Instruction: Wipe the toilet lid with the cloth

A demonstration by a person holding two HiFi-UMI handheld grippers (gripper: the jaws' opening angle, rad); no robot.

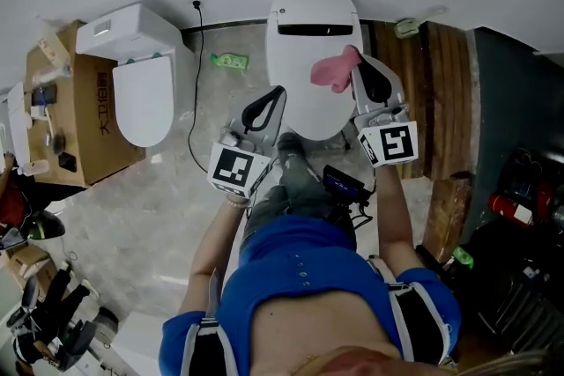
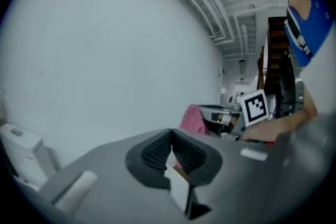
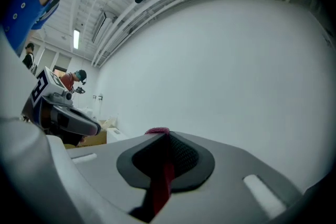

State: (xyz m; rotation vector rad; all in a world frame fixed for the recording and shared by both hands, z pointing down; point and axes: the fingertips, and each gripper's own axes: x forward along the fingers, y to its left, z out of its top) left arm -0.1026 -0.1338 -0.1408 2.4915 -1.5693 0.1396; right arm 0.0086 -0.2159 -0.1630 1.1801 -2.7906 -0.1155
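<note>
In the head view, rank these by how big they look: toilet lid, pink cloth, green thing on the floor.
Largest: toilet lid.
Then: cloth, though it hangs nearer the camera.
Smallest: green thing.

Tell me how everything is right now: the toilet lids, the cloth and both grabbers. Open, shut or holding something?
White oval toilet lid in the middle: down, closed.
Pink fabric cloth: bunched up, held over that lid.
Right gripper: shut on the pink cloth.
Left gripper: shut, holding nothing.
Second white toilet on the left: lid down.

Second toilet (image 1: 141, 92) beside cardboard box (image 1: 88, 123), green packet (image 1: 230, 61) nearby
</note>
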